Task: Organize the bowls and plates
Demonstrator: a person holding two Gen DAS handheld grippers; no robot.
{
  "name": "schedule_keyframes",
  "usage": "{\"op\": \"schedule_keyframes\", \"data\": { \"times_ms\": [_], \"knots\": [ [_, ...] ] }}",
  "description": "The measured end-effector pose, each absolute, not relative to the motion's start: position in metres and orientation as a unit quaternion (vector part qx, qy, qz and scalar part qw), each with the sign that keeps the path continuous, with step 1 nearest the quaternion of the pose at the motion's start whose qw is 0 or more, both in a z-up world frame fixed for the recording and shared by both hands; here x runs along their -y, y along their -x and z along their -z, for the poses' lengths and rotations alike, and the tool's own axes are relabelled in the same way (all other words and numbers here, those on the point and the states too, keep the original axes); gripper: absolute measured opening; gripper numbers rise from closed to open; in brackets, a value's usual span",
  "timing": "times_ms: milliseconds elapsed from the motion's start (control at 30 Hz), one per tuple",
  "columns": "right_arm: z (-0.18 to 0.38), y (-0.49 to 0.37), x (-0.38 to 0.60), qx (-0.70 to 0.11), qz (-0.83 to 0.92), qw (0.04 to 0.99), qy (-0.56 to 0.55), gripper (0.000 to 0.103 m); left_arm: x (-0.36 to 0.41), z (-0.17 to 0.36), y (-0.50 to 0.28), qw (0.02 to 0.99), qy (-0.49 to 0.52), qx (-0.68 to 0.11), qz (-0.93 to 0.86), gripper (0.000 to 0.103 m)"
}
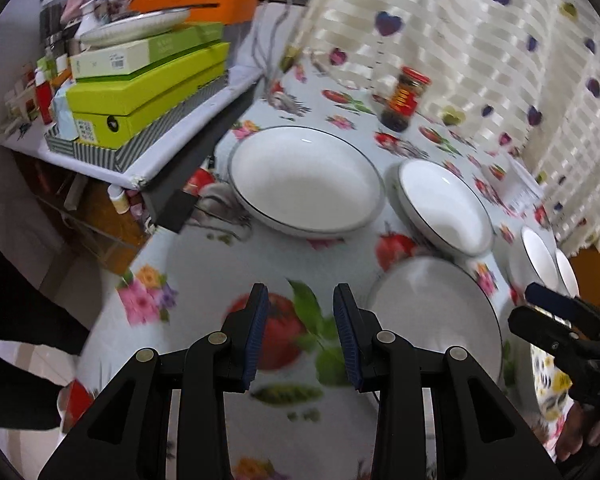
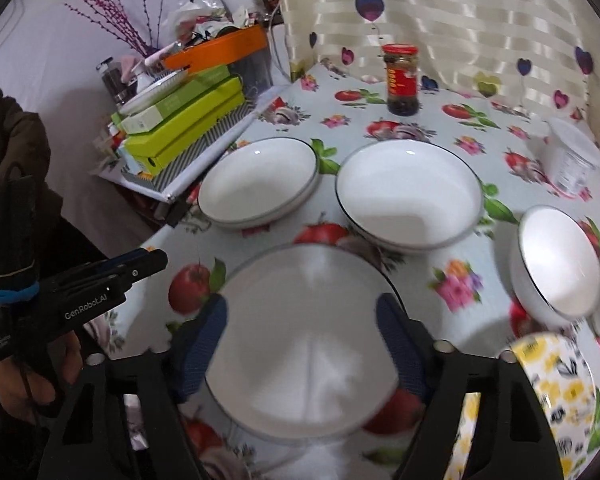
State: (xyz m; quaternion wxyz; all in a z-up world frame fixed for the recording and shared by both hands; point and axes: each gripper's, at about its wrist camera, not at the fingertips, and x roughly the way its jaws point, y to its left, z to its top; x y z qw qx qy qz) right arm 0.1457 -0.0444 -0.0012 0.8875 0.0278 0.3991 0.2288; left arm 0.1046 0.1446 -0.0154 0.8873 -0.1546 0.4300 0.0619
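Note:
On the fruit-print tablecloth stand white dishes with dark rims. A flat plate (image 2: 308,336) lies nearest, between the fingers of my open right gripper (image 2: 302,344); whether the pads touch it I cannot tell. It also shows in the left wrist view (image 1: 432,316). Behind it stand two deep plates (image 2: 260,180) (image 2: 408,196), also in the left wrist view (image 1: 304,180) (image 1: 444,208). Small bowls (image 2: 556,260) stand at the right. My left gripper (image 1: 300,332) is open and empty over the cloth, left of the flat plate.
A jar with a red lid (image 2: 400,80) stands at the back by the curtain. A white tub (image 2: 572,160) lies at the far right. A flowered yellow dish (image 2: 556,392) sits near the right front. Stacked green boxes (image 1: 144,88) fill a side shelf at the left.

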Motion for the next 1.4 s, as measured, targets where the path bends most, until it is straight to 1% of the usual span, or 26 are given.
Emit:
{"op": "schedule_keyframes", "data": {
  "times_ms": [100,300,667,733,767,833,900,1067,1267,1333,1400],
  "knots": [
    [0.003,-0.167,0.033,-0.408,-0.228,0.884,-0.029,0.070,-0.157,0.015,-0.118,0.887,0.155,-0.428,-0.072,0.035],
    [0.004,-0.198,0.014,-0.421,-0.239,0.874,-0.035,0.069,-0.172,0.020,-0.142,0.884,0.162,-0.432,-0.072,0.035],
    [0.017,-0.258,-0.005,-0.451,-0.258,0.851,-0.069,0.069,-0.202,0.045,-0.186,0.871,0.182,-0.449,-0.081,0.035],
    [0.024,-0.271,-0.009,-0.462,-0.255,0.846,-0.076,0.068,-0.208,0.048,-0.191,0.870,0.187,-0.448,-0.083,0.035],
    [0.026,-0.275,-0.010,-0.466,-0.254,0.844,-0.080,0.066,-0.211,0.048,-0.193,0.871,0.187,-0.446,-0.086,0.035],
    [0.033,-0.287,-0.013,-0.478,-0.250,0.837,-0.089,0.057,-0.217,0.050,-0.198,0.872,0.189,-0.444,-0.088,0.035],
    [0.038,-0.295,-0.015,-0.486,-0.249,0.832,-0.097,0.053,-0.224,0.054,-0.201,0.868,0.197,-0.446,-0.091,0.035],
    [0.046,-0.310,-0.021,-0.498,-0.240,0.827,-0.105,0.051,-0.235,0.062,-0.210,0.865,0.204,-0.448,-0.090,0.035],
    [0.054,-0.325,-0.027,-0.510,-0.227,0.823,-0.107,0.047,-0.237,0.068,-0.221,0.866,0.197,-0.452,-0.086,0.035],
    [0.056,-0.328,-0.030,-0.512,-0.225,0.823,-0.104,0.033,-0.238,0.070,-0.224,0.864,0.197,-0.455,-0.087,0.035],
    [0.058,-0.331,-0.031,-0.513,-0.222,0.823,-0.101,0.028,-0.239,0.071,-0.226,0.865,0.197,-0.455,-0.083,0.035]
  ]
}}
